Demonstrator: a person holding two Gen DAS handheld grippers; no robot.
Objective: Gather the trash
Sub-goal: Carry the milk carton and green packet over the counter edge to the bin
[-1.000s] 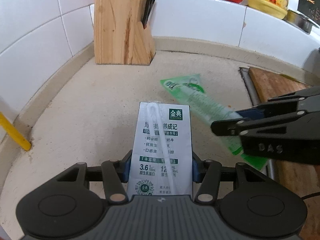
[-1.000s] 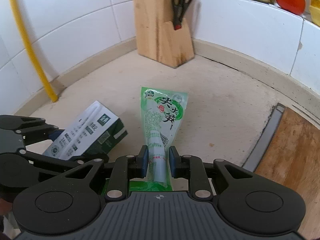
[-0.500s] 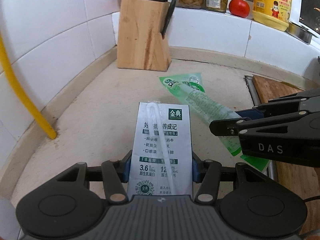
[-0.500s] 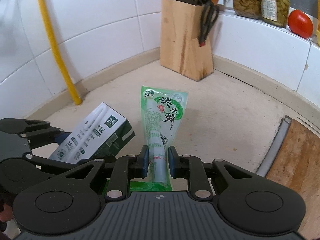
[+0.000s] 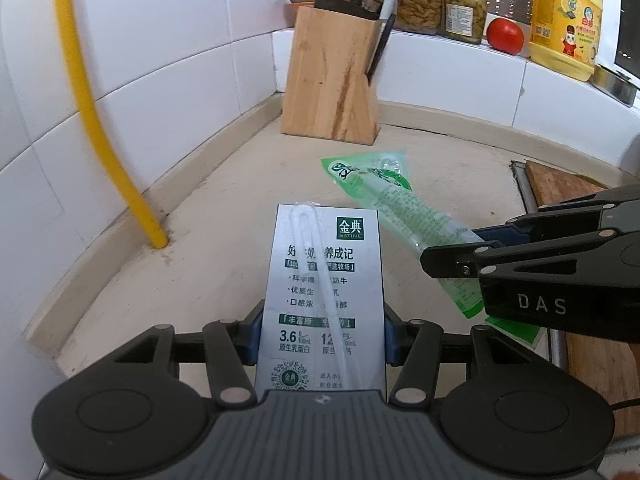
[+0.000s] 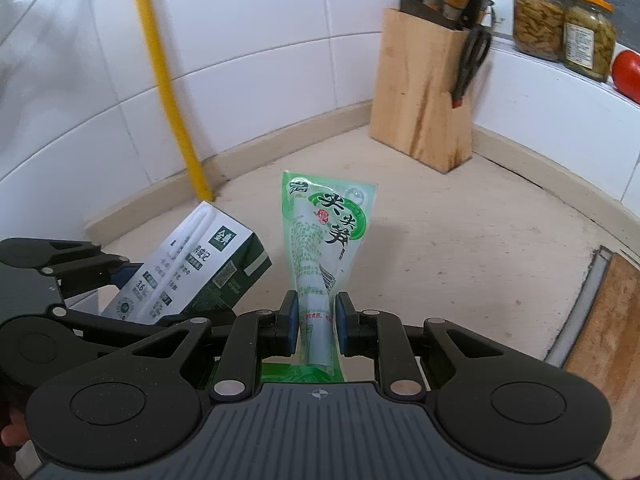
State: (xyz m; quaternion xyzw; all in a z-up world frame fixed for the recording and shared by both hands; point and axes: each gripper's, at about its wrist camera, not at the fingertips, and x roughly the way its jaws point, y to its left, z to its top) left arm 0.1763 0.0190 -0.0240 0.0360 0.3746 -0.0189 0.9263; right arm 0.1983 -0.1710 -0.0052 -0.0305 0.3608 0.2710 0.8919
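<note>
Left tongs [image 5: 322, 338] clamped on grey-white milk carton [image 5: 324, 292], right tongs [image 6: 316, 316] on crumpled, seemingly empty green pouch [image 6: 324, 236].

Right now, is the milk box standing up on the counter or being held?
Held. The milk box is clamped between the left tool's pads and tilts above the counter, not standing on it.

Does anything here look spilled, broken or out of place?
Nothing spilled or broken. The milk carton and green snack pouch are simply trash, each clamped in tongs above the counter. The knife block stands upright in the corner.
</note>
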